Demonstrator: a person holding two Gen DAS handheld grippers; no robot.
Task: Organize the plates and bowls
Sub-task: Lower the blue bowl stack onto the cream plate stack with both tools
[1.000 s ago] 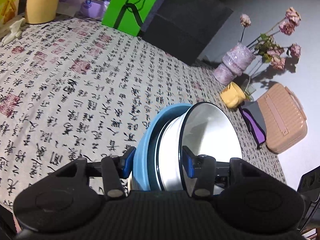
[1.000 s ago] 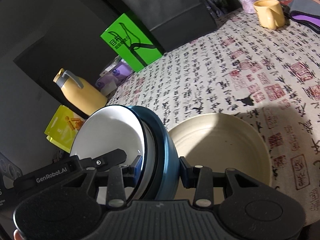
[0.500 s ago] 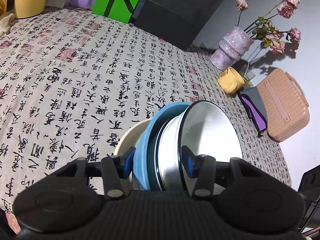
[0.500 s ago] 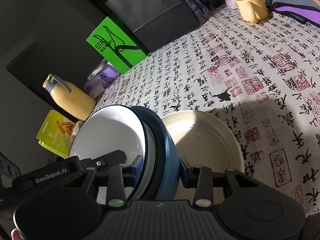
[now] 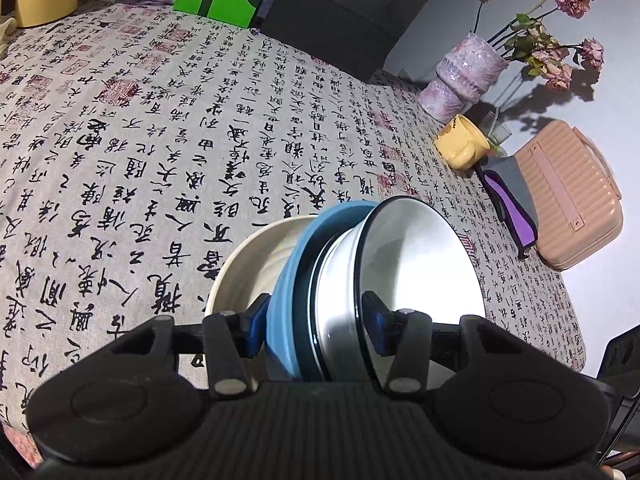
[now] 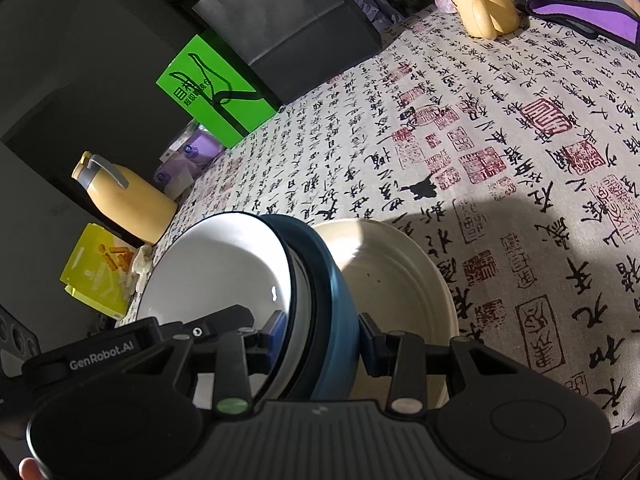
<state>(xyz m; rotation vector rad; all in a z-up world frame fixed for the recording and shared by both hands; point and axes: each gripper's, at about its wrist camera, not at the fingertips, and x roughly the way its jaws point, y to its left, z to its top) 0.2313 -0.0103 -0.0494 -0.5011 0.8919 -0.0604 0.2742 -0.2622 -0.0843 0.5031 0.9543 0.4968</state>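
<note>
Both grippers clamp the same nested stack from opposite sides. Left gripper (image 5: 314,326) has its jaws half closed on the stack's rims: 1 pad presses on the outside of the blue bowl (image 5: 296,280), the other lies against the inside of the white bowl (image 5: 420,264) that sits in it. Right gripper (image 6: 320,338) grips the opposite edge in the same way, with 1 pad inside the white bowl (image 6: 216,276) and 1 on the dark blue wall (image 6: 334,292). I judge that 2 grips are used because the stack is wide and would tip if it were held on 1 edge only.

In each wrist view the stack looks tilted, with its open side turned toward the inner pad. It hangs just above the cream bowl (image 6: 400,276), which rests on the tablecloth (image 5: 160,128) printed with calligraphy. Whether the stack's base already touches the cream bowl I cannot tell.

My reading is that the cream bowl is the widest one, so the stack is meant to nest inside it, and this lowering step is almost finished. Yellow mug (image 6: 484,8), vase (image 5: 464,76) and pink case (image 5: 568,200) stand well apart at the far side, so they do not disturb.
</note>
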